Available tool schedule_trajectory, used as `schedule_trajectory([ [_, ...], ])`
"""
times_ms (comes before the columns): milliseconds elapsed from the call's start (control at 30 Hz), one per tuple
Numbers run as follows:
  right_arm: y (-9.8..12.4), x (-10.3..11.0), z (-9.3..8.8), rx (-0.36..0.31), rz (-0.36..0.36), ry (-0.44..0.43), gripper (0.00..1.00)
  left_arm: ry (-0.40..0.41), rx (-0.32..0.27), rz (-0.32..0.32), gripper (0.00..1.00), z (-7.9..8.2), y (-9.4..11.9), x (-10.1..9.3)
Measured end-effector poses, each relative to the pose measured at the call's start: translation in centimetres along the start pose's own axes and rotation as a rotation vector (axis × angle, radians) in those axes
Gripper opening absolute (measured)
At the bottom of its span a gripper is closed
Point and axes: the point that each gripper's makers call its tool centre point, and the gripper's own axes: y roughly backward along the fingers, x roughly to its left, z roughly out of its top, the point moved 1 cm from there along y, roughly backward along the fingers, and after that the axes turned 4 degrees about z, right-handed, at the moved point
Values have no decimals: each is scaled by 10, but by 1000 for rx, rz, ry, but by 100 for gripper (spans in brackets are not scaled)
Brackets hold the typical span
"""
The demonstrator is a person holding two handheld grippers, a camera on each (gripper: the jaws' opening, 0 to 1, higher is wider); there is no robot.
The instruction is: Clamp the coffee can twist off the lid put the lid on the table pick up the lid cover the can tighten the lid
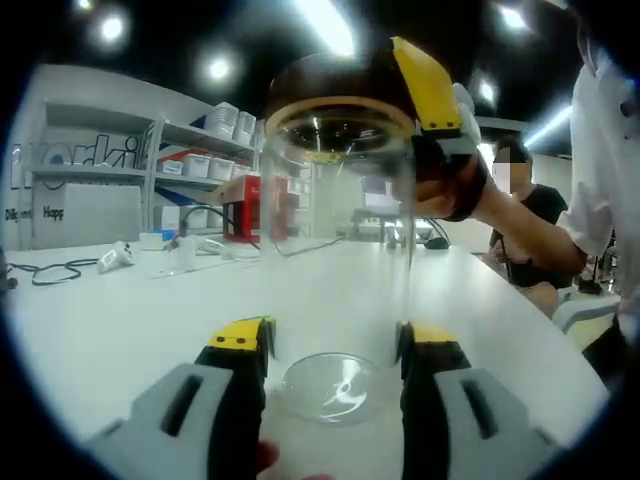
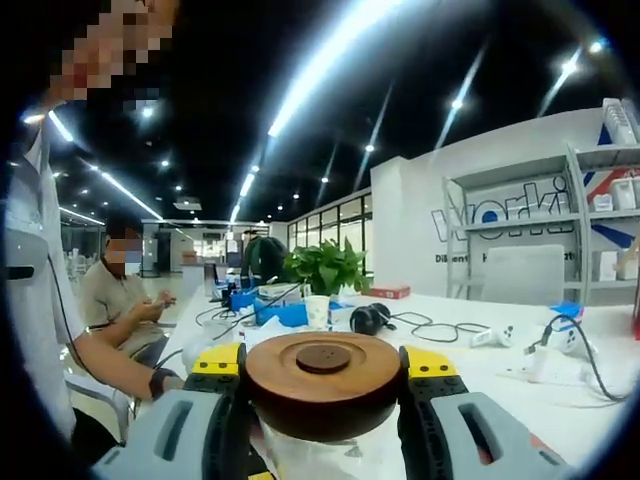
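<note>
White workshop surface (image 1: 120, 320): your left gripper (image 1: 335, 345) jaws clamp the clear coffee can (image 1: 335, 250); right gripper (image 2: 323, 372) jaws pinch the wooden lid (image 2: 323, 380). Loosen either grip and the glass may slip.

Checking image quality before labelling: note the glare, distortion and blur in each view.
Left gripper view: ceiling lights flare white; the clear can warps the shelves behind it, with highlights on its base; fisheye bends the table; the left gripper looks soft up close. Right gripper view: light strips streak and curve overhead; the wooden lid is sharp in the right gripper; the far room is small and hazy.
</note>
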Motion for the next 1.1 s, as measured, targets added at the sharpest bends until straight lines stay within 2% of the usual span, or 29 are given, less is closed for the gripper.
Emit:
schedule_trajectory([
  [267,0,1,0,-6,87,-12,53,-1,0,-3,43,0,0,0],
  [500,0,3,0,-8,124,-11,53,-1,0,-3,43,0,0,0],
  [833,-1,4,0,-2,244,-15,53,-2,1,-3,43,0,0,-1],
  [1100,-1,3,0,-33,341,-47,53,0,1,-3,43,0,0,-1],
])
